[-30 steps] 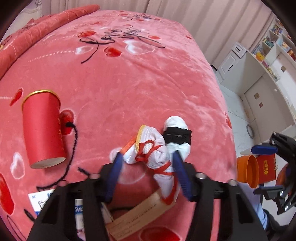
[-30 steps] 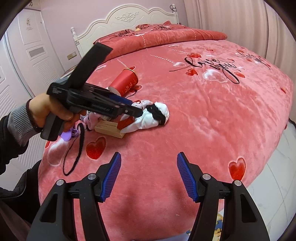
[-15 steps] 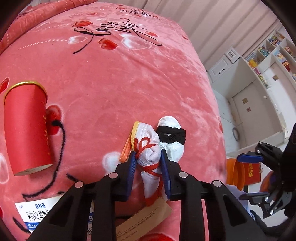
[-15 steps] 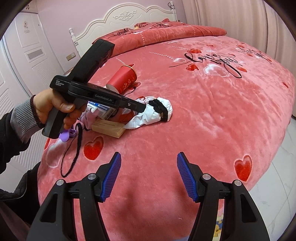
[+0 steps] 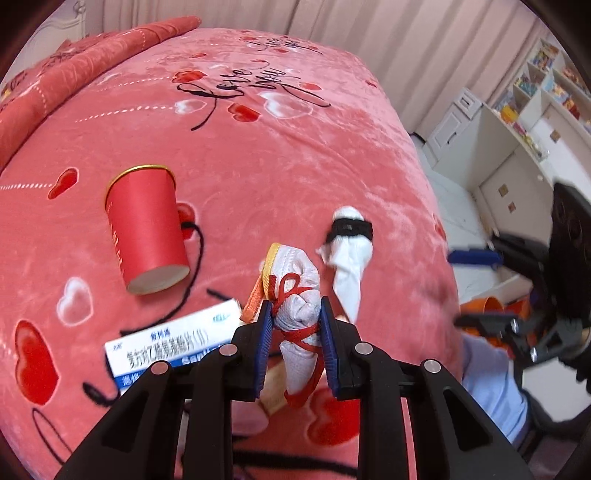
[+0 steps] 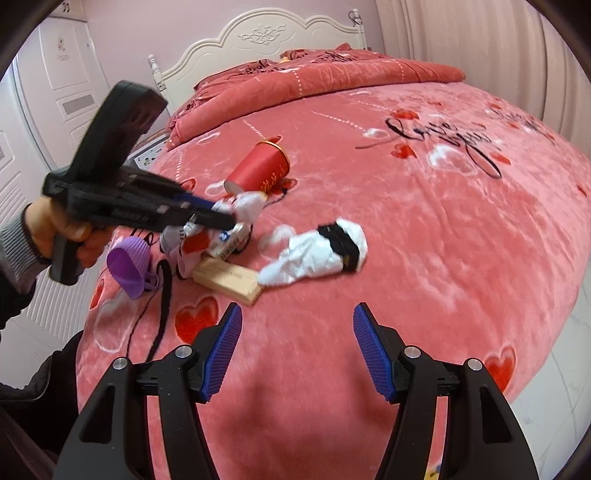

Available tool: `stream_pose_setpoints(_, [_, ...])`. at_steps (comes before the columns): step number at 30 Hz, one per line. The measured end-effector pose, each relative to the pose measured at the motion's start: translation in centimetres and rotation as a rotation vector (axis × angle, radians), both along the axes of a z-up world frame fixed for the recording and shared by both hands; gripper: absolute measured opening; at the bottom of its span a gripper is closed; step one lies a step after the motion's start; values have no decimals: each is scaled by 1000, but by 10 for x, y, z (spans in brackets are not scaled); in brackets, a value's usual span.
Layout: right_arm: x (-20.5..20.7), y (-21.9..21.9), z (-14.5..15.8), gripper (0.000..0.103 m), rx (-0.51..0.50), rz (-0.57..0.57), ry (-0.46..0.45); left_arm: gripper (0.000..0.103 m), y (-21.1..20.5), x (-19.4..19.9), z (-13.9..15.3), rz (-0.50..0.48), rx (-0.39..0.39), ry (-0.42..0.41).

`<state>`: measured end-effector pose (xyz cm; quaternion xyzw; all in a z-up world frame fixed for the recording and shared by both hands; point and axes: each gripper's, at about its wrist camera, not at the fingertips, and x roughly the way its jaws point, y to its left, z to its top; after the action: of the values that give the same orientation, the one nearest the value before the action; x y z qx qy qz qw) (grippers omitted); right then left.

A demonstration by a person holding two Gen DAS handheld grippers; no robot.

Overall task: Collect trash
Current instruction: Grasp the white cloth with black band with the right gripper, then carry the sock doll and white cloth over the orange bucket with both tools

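The left gripper has its blue fingers clenched on a white bundle tied with red string, lifted just above the pink bed. The right gripper hangs with fingers spread, nothing between them. Nearby lie a red cup, a medicine box and a white wad with a black band.

Pink-blanketed bed, white headboard, curtains, white shelving

The left wrist camera looks steeply down, close over the pink plush bedspread. The right one looks from the bed's foot toward the white headboard. Both see the red paper cup.
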<state>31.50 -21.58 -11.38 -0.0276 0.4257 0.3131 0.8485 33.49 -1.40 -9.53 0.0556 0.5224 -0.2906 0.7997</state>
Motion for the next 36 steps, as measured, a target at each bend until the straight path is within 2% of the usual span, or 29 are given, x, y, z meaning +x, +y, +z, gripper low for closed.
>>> stream_pose_setpoints(4, [20, 11, 0, 63, -6, 1, -6, 27, -4, -9, -3, -35, 35, -8])
stream_pose_setpoints(10, [55, 26, -9, 63, -39, 3, -8, 27, -9, -6, -9, -68, 35, -8])
stream_pose_setpoints(15, [82, 33, -29, 63, -64, 0, 23, 27, -9, 3, -14, -80, 23, -6])
stream_pose_setpoints(17, [92, 36, -45, 63, -77, 1, 68, 27, -10, 6, -18, -86, 20, 0])
stream_pose_setpoints(18, [95, 36, -52, 59, -70, 5, 88, 27, -10, 6, -20, -86, 20, 2])
stream_pose_setpoints(19, [95, 36, -56, 49, -55, 12, 101, 27, -11, 6, -22, -88, 17, 6])
stream_pose_setpoints(21, [94, 36, -62, 47, -53, 7, 92, 27, -13, 7, -25, -88, 16, 11])
stream_pose_setpoints(26, [82, 31, -45, 46, -34, 2, 51, 27, -15, 3, -20, -91, 17, 7])
stream_pose_setpoints(36, [28, -1, 11, 46, -19, -20, 0, 27, -33, -34, 21, -113, 23, -54])
